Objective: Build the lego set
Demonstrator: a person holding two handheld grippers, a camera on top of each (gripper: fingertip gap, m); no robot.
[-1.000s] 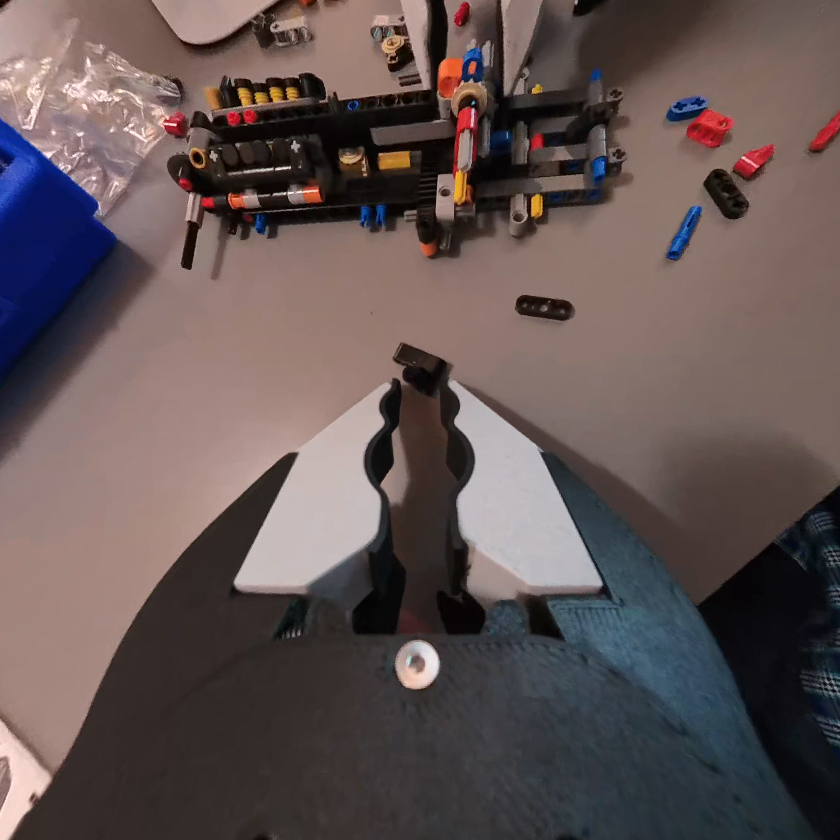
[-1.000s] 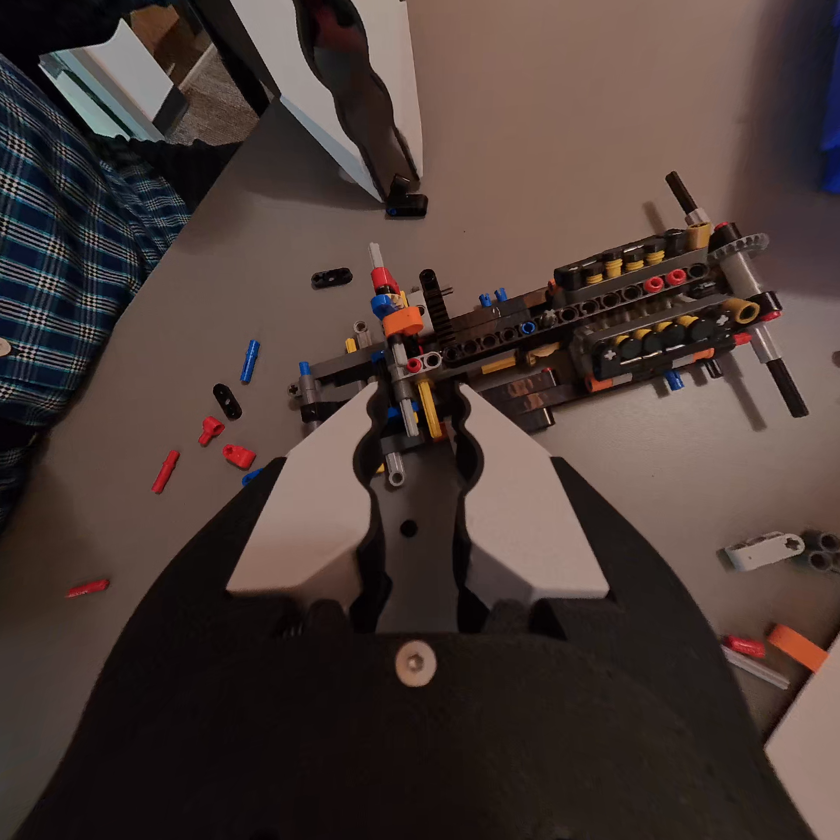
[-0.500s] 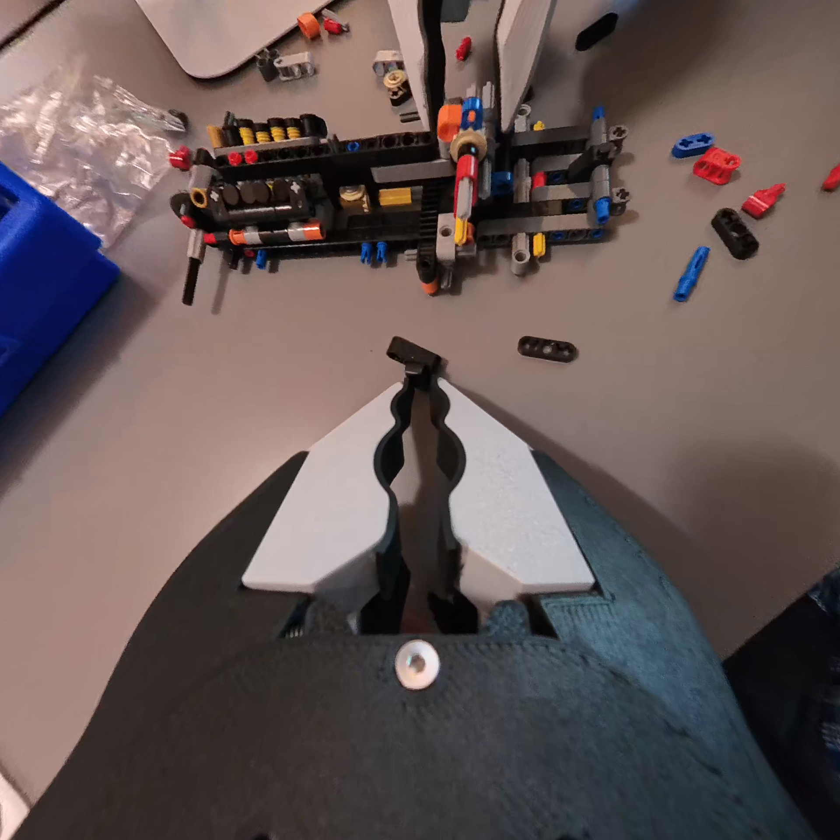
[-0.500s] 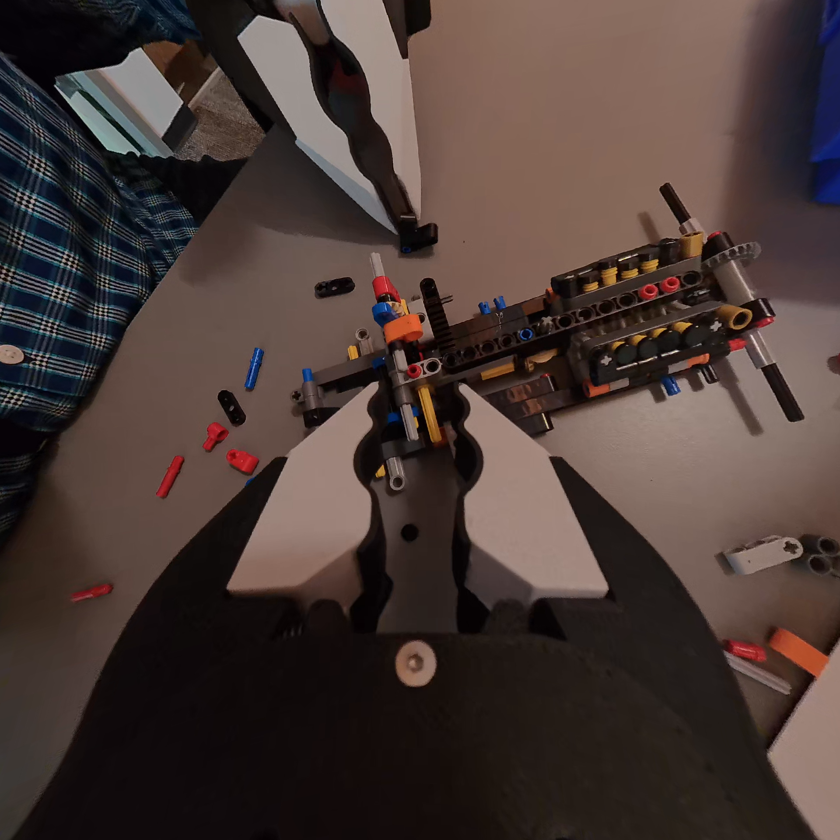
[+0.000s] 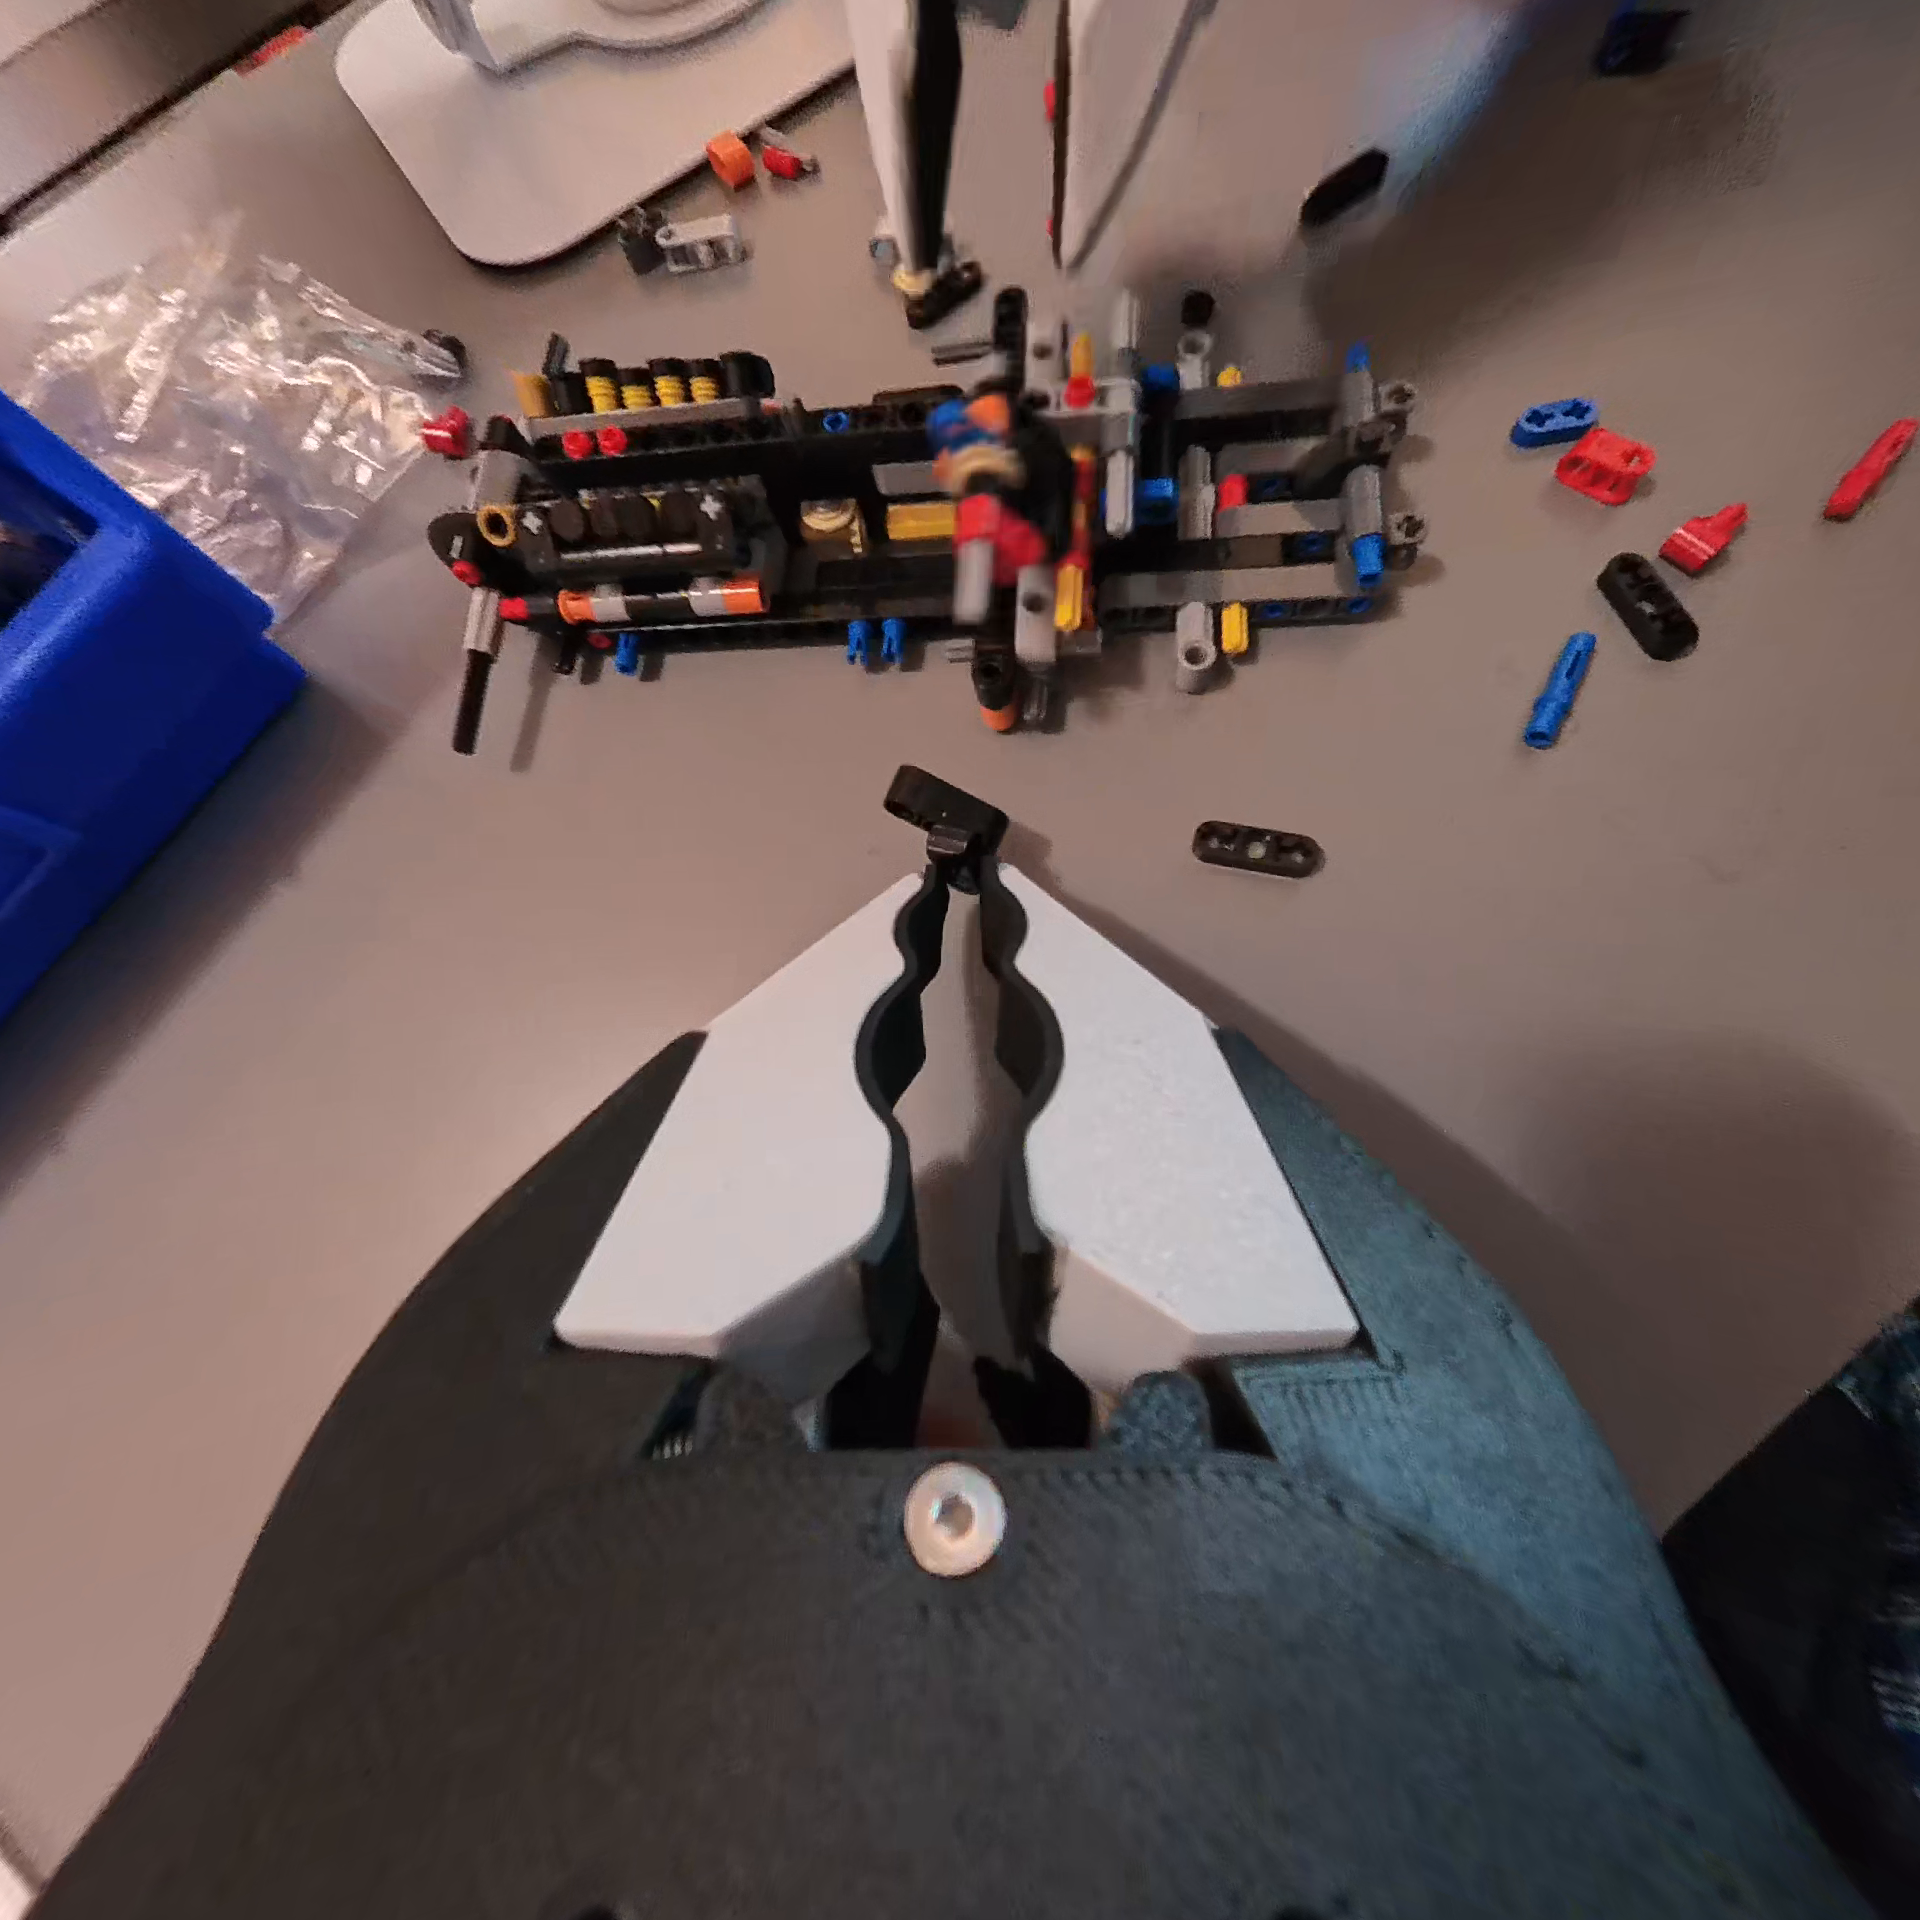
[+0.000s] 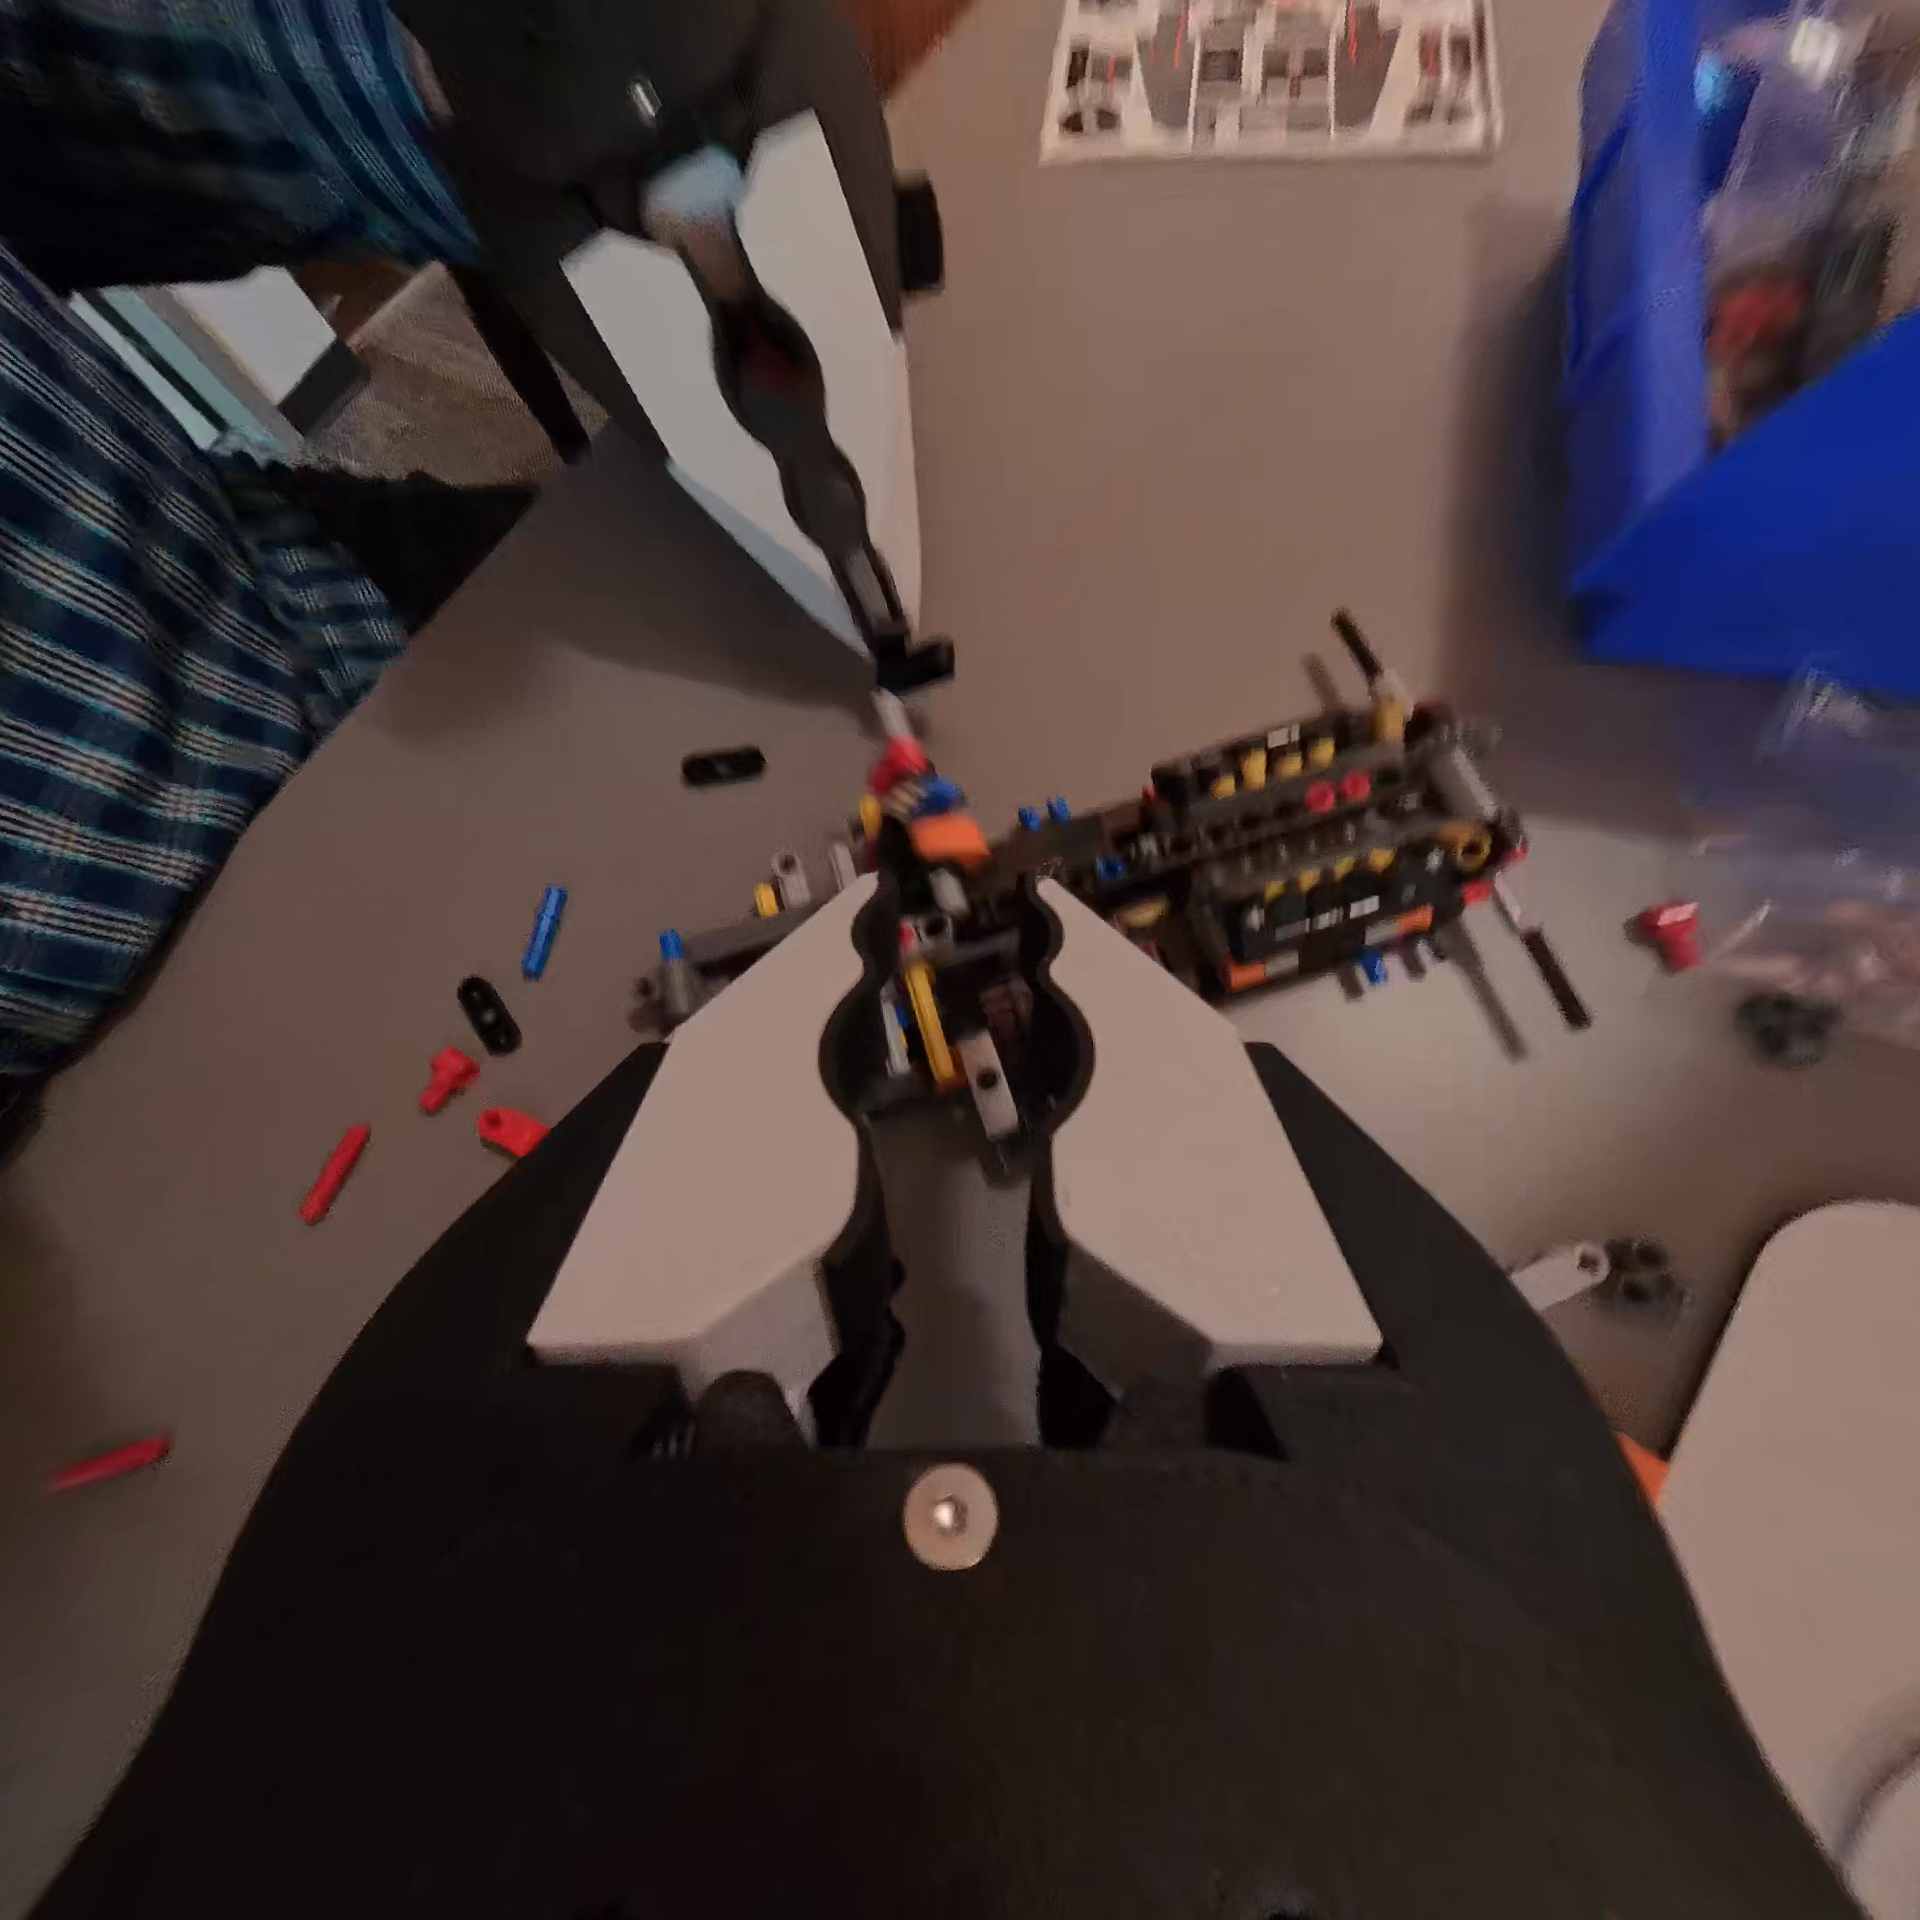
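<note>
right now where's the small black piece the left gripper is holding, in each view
Left wrist view: the small black piece sits just above centre, pinched at the left gripper tips.
Right wrist view: upper centre, at the far gripper's tip.
Shared landmark: the flat black beam on the table.

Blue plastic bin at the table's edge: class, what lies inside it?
The blue plastic bin holds blurred clear bags with dark and red pieces; its lower contents are hidden by its walls.

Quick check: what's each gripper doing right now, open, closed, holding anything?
Left gripper: closed on a small black lego piece.
Right gripper: jaws around the lego model; firm grip unclear.
</note>
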